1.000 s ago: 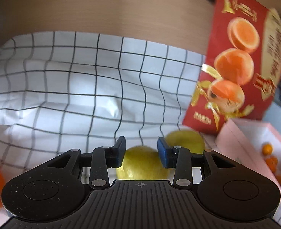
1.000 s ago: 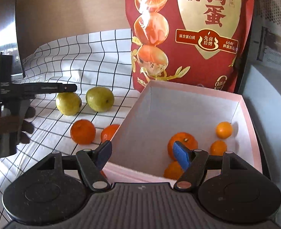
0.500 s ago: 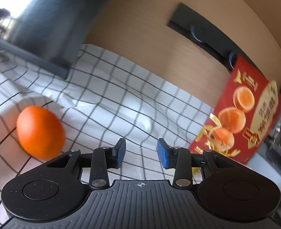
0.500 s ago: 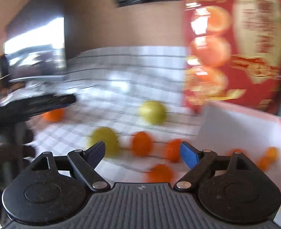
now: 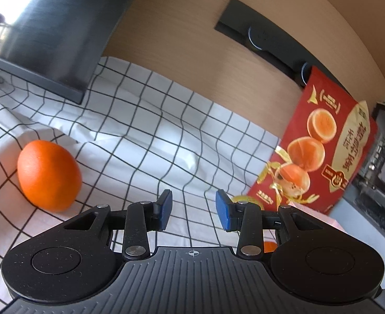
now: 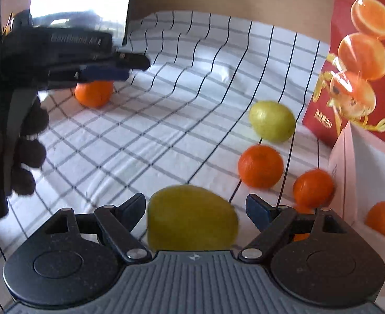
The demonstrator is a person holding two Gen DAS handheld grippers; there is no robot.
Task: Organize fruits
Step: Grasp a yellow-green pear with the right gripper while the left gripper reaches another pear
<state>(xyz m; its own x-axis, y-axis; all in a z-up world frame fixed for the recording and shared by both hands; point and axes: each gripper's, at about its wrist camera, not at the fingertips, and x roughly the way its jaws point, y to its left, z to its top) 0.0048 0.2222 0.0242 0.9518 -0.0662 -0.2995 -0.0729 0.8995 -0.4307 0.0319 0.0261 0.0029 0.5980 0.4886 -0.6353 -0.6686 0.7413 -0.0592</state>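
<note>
Right gripper (image 6: 193,206) fingers spread, just closing, around yellow-green fruit (image 6: 192,217): firm, smooth, rollable; grip widest middle.

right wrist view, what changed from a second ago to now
The right hand-held gripper swung from over the pink box to the checked cloth. Its jaws have just been closing a little, and a yellow-green fruit sits between them with gaps either side. The left hand-held gripper turned from the yellow-green fruits toward a lone orange, empty. The fruit on the cloth and the red bag stayed put.
</note>
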